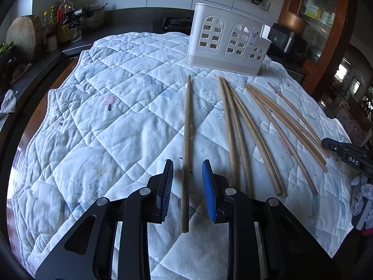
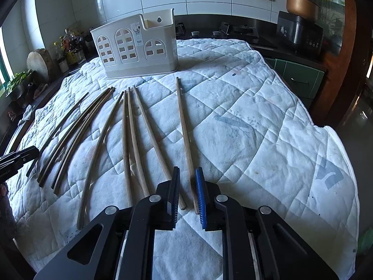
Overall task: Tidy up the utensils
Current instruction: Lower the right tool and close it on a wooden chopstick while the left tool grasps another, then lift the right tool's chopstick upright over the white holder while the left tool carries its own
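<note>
Several wooden chopsticks lie fanned out on a white quilted cloth (image 1: 105, 121). A white plastic utensil holder (image 1: 228, 39) stands upright at the cloth's far side. In the left wrist view my left gripper (image 1: 187, 162) straddles the near end of a lone chopstick (image 1: 187, 121); its pads stand clear of the stick on both sides. The other chopsticks (image 1: 256, 128) lie to its right. In the right wrist view my right gripper (image 2: 187, 168) has a separate chopstick (image 2: 184, 128) between its pads, close against the blue pad. A gap shows at the black pad. The holder (image 2: 135, 46) stands far left.
Another chopstick's near tip (image 2: 183, 206) pokes out beside the right gripper's black pad, with more sticks (image 2: 93, 140) to the left. A dark counter holds bottles (image 1: 63, 23) and a round chopping block (image 1: 23, 37). A stove (image 2: 240, 31) and a black cooker (image 2: 298, 32) stand behind the table.
</note>
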`<act>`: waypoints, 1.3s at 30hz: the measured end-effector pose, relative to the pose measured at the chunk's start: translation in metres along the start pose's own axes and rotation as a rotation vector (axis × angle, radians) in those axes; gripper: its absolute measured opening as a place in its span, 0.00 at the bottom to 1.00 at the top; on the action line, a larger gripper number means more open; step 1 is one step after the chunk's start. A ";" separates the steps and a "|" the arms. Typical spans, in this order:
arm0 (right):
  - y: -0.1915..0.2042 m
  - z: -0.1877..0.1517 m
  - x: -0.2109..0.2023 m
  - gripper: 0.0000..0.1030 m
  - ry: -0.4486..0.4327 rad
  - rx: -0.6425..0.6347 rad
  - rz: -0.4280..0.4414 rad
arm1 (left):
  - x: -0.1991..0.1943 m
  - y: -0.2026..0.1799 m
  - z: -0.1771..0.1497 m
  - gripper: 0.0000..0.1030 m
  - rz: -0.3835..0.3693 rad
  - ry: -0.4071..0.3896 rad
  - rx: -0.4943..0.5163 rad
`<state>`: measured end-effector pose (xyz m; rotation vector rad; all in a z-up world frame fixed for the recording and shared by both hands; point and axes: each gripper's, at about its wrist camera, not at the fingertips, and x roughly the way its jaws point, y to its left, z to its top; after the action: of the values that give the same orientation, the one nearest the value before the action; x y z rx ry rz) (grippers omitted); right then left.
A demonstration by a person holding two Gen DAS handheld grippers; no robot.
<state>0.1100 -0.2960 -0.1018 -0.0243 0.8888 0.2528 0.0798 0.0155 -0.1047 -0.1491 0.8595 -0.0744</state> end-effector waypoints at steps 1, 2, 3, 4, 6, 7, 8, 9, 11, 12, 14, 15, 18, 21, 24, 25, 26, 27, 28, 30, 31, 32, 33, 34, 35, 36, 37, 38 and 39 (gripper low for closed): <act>0.000 0.000 0.001 0.11 0.002 -0.001 0.000 | 0.003 0.001 0.001 0.25 -0.002 0.008 -0.004; 0.000 0.000 0.002 0.11 0.003 -0.002 0.000 | 0.005 0.001 0.002 0.25 -0.005 0.014 -0.008; 0.000 0.001 0.002 0.10 0.006 -0.002 -0.001 | 0.007 0.001 0.002 0.25 -0.007 0.018 -0.009; 0.000 0.001 0.003 0.09 0.008 -0.004 -0.002 | 0.009 0.001 0.003 0.25 -0.006 0.020 -0.008; -0.001 0.002 0.004 0.09 0.012 -0.006 -0.007 | 0.013 0.002 0.004 0.24 -0.007 0.029 -0.011; -0.002 0.002 0.004 0.09 0.014 -0.005 -0.009 | 0.015 0.002 0.005 0.22 -0.007 0.030 -0.011; -0.002 0.002 0.005 0.09 0.015 -0.006 -0.012 | 0.016 0.002 0.005 0.22 -0.006 0.031 -0.008; -0.002 0.002 0.006 0.09 0.019 -0.007 -0.012 | 0.017 0.002 0.006 0.20 -0.005 0.032 -0.005; -0.003 0.002 0.011 0.09 0.034 -0.009 -0.010 | 0.018 0.002 0.007 0.18 -0.001 0.035 0.000; -0.002 0.002 0.013 0.08 0.037 -0.013 -0.012 | 0.019 0.002 0.008 0.15 0.003 0.035 0.005; -0.002 0.003 0.013 0.08 0.035 -0.018 -0.013 | 0.020 0.001 0.008 0.12 0.009 0.034 0.011; -0.002 0.003 0.013 0.08 0.035 -0.019 -0.014 | 0.019 0.001 0.009 0.09 0.013 0.033 0.013; 0.001 0.002 0.009 0.07 0.023 -0.028 -0.024 | 0.014 0.000 0.010 0.05 0.011 0.023 0.011; 0.005 0.002 -0.004 0.07 -0.007 -0.038 -0.029 | 0.007 0.001 0.011 0.05 0.005 0.007 0.004; 0.010 0.005 -0.021 0.06 -0.055 -0.051 -0.039 | -0.003 0.001 0.013 0.05 0.004 -0.020 0.004; 0.012 0.006 -0.028 0.06 -0.072 -0.054 -0.038 | -0.008 0.001 0.013 0.05 0.004 -0.032 0.003; 0.014 0.009 -0.035 0.06 -0.090 -0.057 -0.038 | -0.013 0.001 0.015 0.05 0.001 -0.043 0.003; 0.015 0.012 -0.044 0.06 -0.113 -0.061 -0.038 | -0.018 0.001 0.016 0.05 -0.003 -0.055 0.003; 0.017 0.015 -0.051 0.06 -0.132 -0.065 -0.038 | -0.023 0.001 0.018 0.05 -0.006 -0.069 0.002; 0.022 0.023 -0.067 0.06 -0.173 -0.075 -0.035 | -0.034 -0.001 0.021 0.05 -0.013 -0.097 0.007; 0.024 0.027 -0.074 0.06 -0.192 -0.082 -0.033 | -0.039 -0.001 0.024 0.05 -0.019 -0.110 0.007; 0.027 0.031 -0.081 0.06 -0.209 -0.089 -0.028 | -0.044 -0.002 0.027 0.05 -0.031 -0.120 0.008; 0.029 0.035 -0.087 0.06 -0.222 -0.095 -0.021 | -0.048 -0.002 0.030 0.05 -0.041 -0.130 0.008; 0.032 0.039 -0.092 0.06 -0.232 -0.103 -0.013 | -0.052 -0.003 0.033 0.05 -0.052 -0.139 0.007; 0.035 0.044 -0.096 0.06 -0.241 -0.110 -0.008 | -0.056 -0.003 0.037 0.05 -0.063 -0.146 0.008; 0.037 0.049 -0.100 0.06 -0.248 -0.118 -0.001 | -0.058 -0.003 0.041 0.05 -0.070 -0.153 0.010; 0.040 0.053 -0.103 0.06 -0.252 -0.126 0.006 | -0.061 -0.004 0.044 0.05 -0.073 -0.160 0.016; 0.042 0.058 -0.104 0.06 -0.255 -0.135 0.011 | -0.064 -0.005 0.048 0.05 -0.072 -0.168 0.026; 0.045 0.063 -0.106 0.06 -0.257 -0.144 0.012 | -0.066 -0.007 0.052 0.05 -0.068 -0.176 0.036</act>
<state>0.0836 -0.2669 0.0232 -0.1176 0.6147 0.3228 0.0764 0.0224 -0.0204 -0.1486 0.6773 -0.1382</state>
